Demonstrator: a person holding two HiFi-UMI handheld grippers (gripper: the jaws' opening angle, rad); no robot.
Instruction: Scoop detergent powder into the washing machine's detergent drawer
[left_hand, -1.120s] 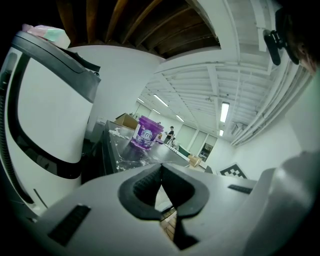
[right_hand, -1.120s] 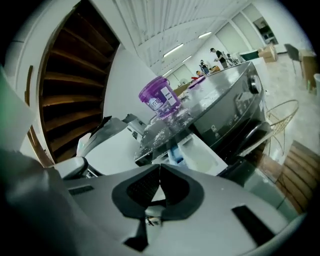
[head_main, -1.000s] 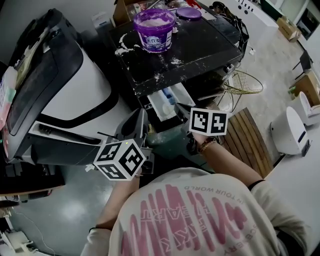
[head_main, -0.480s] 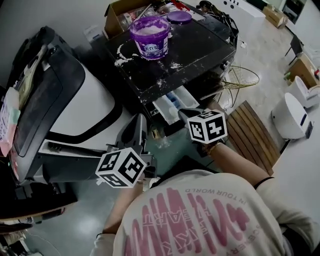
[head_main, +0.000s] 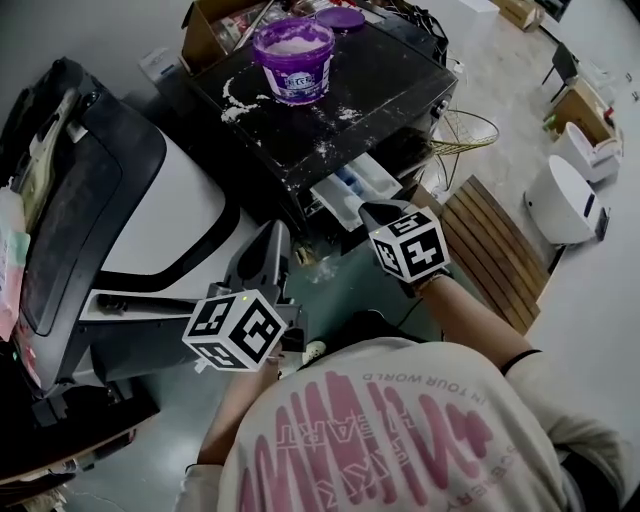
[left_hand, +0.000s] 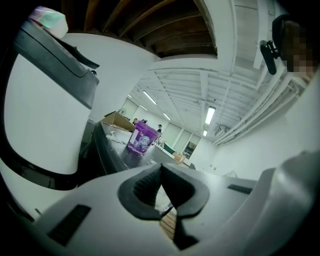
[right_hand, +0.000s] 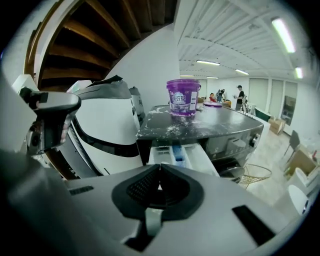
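Observation:
A purple detergent tub (head_main: 292, 45) with white powder in it stands open on the black, powder-strewn washing machine top (head_main: 330, 105); its lid (head_main: 340, 17) lies behind it. The white detergent drawer (head_main: 355, 188) is pulled out of the machine's front. My right gripper (head_main: 372, 210) is just in front of the drawer, pointing down at it, with its pads shut (right_hand: 159, 172); a pale strip shows below them and I cannot tell what it is. My left gripper (head_main: 268, 238) hangs lower left of the drawer, shut on nothing (left_hand: 161, 169). The tub (right_hand: 182, 97) and drawer (right_hand: 180, 152) lie straight ahead in the right gripper view.
A large white and black machine (head_main: 150, 200) fills the left. A wooden pallet (head_main: 490, 260) lies on the floor at right, with a wire basket (head_main: 465, 130) and a white round appliance (head_main: 565, 200) beyond it. A cardboard box (head_main: 205, 25) stands behind the washer.
The right gripper's marker cube has rolled and edged closer to the drawer front. The left gripper has shifted slightly left. The head view has tilted, so the washer sits higher in the frame.

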